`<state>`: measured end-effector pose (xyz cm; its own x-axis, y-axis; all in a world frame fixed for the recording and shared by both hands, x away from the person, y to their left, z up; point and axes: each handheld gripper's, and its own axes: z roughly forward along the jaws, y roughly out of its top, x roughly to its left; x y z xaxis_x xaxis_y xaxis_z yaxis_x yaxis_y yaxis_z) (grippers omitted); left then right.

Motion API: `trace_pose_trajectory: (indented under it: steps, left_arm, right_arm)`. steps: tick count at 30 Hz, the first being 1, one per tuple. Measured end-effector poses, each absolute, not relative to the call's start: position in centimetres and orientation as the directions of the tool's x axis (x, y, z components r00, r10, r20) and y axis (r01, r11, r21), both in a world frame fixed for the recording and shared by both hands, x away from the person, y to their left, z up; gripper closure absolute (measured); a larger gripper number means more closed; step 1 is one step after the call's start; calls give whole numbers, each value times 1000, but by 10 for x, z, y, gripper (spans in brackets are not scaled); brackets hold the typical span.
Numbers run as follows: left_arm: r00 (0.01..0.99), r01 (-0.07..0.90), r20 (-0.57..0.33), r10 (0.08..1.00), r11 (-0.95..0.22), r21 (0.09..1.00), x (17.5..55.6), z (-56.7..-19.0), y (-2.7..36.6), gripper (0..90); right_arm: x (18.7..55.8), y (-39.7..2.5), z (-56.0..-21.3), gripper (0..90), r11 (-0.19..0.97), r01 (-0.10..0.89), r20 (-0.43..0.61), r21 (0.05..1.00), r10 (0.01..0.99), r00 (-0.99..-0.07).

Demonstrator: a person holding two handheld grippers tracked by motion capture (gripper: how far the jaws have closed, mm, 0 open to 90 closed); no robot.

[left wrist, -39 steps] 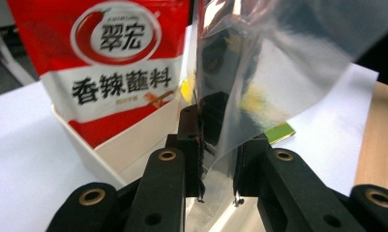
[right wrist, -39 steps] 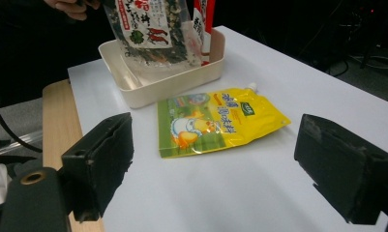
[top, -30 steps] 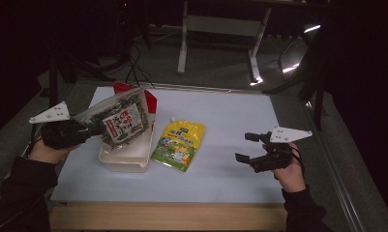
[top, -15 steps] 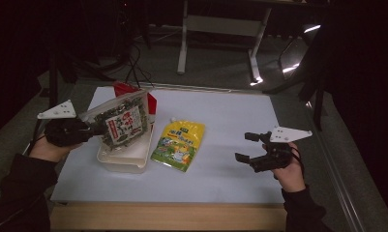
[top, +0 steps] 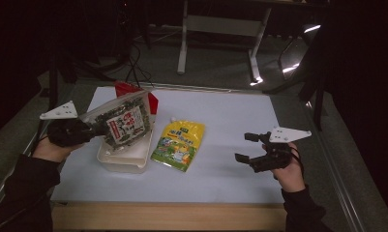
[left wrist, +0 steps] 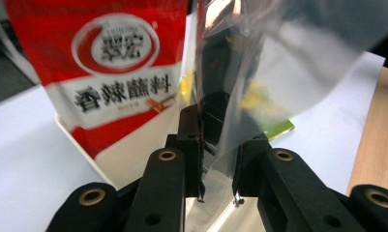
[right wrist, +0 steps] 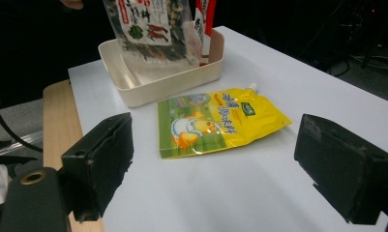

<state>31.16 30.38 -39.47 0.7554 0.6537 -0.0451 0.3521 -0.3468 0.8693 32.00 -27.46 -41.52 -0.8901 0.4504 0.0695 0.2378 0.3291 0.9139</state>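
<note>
We see the left tool (top: 92, 129) clenched on a clear seaweed packet (top: 124, 123) above a cream rectangular tray (top: 128, 157); the right tool (top: 249, 147) gapes, released.

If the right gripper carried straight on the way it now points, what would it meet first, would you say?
Most likely the yellow pouch, which lies flat on the table between the open right gripper jaws' line, ahead of the white tray; depth is uncertain.

High view is dim; room around the table goes near black, with bright glints on the floor at top right. White table mat (top: 240, 125) is the brightest area, evenly lit, shadows soft. Left gripper view: clear bag film (left wrist: 278, 63) carries glare, red pouch (left wrist: 119, 72) slightly soft, jaws blurred up close. Right gripper view is sharper; yellow pouch (right wrist: 216, 121) crisp, background dark.
</note>
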Motion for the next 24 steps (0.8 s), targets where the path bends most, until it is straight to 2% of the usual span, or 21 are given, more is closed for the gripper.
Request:
trace_pose_trajectory:
  steps: [2, 6, 10, 13, 16, 24]
  left_arm:
    - [756, 347, -44, 653, -343, 873, 310, -389, 305, 782]
    - [758, 311, 13, 652, -379, 872, 303, -360, 308, 782]
    - [772, 308, 28, 635, -414, 857, 301, -350, 307, 782]
    - [769, 332, 37, 638, -448, 830, 305, -356, 303, 782]
    - [772, 353, 1, 636, -429, 832, 310, -367, 300, 782]
    - [778, 352, -26, 628, -401, 846, 322, -383, 290, 781]
  right_arm:
    - [320, -275, -415, 136, 328, 240, 71, 914, 451, -890]
    - [320, -274, -414, 136, 323, 235, 70, 917, 448, -891]
    - [320, -273, -415, 136, 325, 236, 71, 916, 447, -892]
    - [321, -272, -417, 136, 323, 240, 76, 916, 446, -892]
    - [321, -272, -417, 136, 322, 239, 77, 916, 444, -893]
    - [321, -272, -418, 136, 322, 241, 79, 916, 445, -892]
